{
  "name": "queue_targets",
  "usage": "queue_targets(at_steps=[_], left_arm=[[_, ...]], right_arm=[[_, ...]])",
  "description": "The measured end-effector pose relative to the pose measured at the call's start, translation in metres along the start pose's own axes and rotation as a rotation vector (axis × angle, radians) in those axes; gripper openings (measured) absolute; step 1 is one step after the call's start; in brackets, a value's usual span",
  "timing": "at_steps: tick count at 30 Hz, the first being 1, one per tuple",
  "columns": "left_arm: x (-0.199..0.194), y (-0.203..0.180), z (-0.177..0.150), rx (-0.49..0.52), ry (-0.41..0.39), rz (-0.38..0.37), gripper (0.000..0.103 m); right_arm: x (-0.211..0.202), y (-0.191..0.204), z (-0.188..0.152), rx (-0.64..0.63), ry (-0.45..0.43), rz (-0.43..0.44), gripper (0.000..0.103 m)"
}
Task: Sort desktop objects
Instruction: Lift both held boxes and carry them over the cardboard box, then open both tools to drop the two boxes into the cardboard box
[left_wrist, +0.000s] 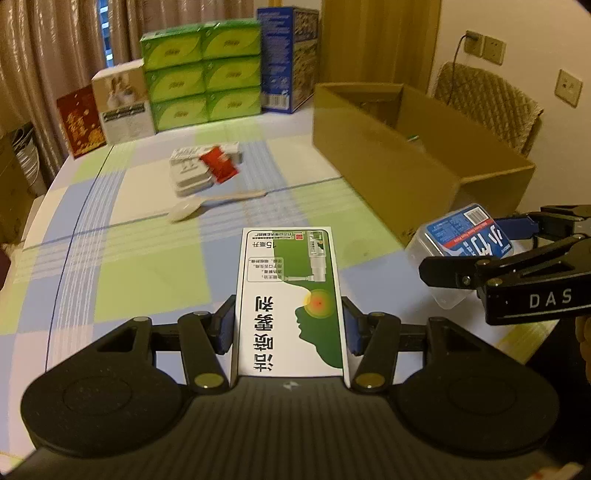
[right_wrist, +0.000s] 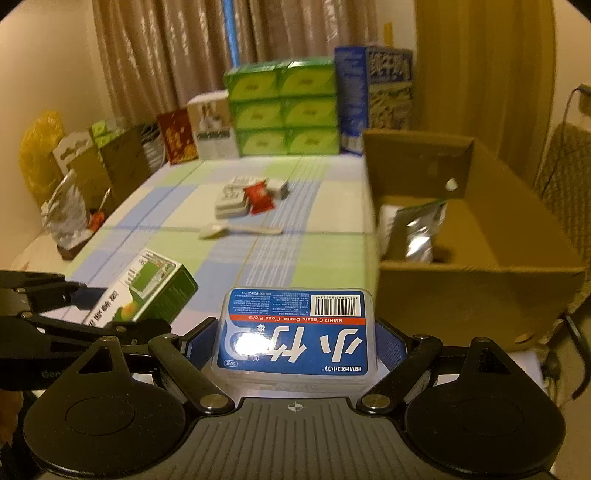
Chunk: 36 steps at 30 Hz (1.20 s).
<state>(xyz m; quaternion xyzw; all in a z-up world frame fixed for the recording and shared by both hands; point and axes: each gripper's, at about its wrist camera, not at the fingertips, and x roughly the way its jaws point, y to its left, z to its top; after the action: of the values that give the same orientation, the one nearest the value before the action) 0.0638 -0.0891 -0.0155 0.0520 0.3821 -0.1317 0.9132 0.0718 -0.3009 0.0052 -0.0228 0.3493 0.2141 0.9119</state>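
Observation:
My left gripper (left_wrist: 289, 325) is shut on a white and green medicine box (left_wrist: 290, 295), its blue pads pressing both long sides, above the checked tablecloth (left_wrist: 147, 266). The same box (right_wrist: 147, 291) shows at the lower left of the right wrist view. My right gripper (right_wrist: 295, 343) is shut on a clear floss-pick box with a blue label (right_wrist: 297, 332); the floss-pick box (left_wrist: 454, 240) and right gripper (left_wrist: 472, 254) also appear at the right of the left wrist view. An open cardboard box (right_wrist: 480, 266) stands right of both grippers, a silver packet (right_wrist: 417, 232) inside.
Mid-table lie a stack of white packs (left_wrist: 192, 173) with a red sachet (left_wrist: 218, 162) on top, and a white spoon (left_wrist: 207, 205). Green tissue boxes (left_wrist: 201, 70), a blue carton (left_wrist: 284, 55) and other boxes line the far edge. A chair (left_wrist: 487, 103) stands behind the cardboard box.

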Motion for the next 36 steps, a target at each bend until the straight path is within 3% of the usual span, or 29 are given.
queue_targets(at_steps=[12,36], left_arm=[[-0.004,-0.056,0.049,0.052,-0.07,-0.091,0.05],[0.056,-0.125,0.151,0.053,-0.092,-0.221,0.05]], right_arm=[[-0.037,-0.068,0.038,0.074,-0.105,-0.103,0.084],[-0.01,-0.166,0.078,0.13,-0.114,-0.179,0.085]])
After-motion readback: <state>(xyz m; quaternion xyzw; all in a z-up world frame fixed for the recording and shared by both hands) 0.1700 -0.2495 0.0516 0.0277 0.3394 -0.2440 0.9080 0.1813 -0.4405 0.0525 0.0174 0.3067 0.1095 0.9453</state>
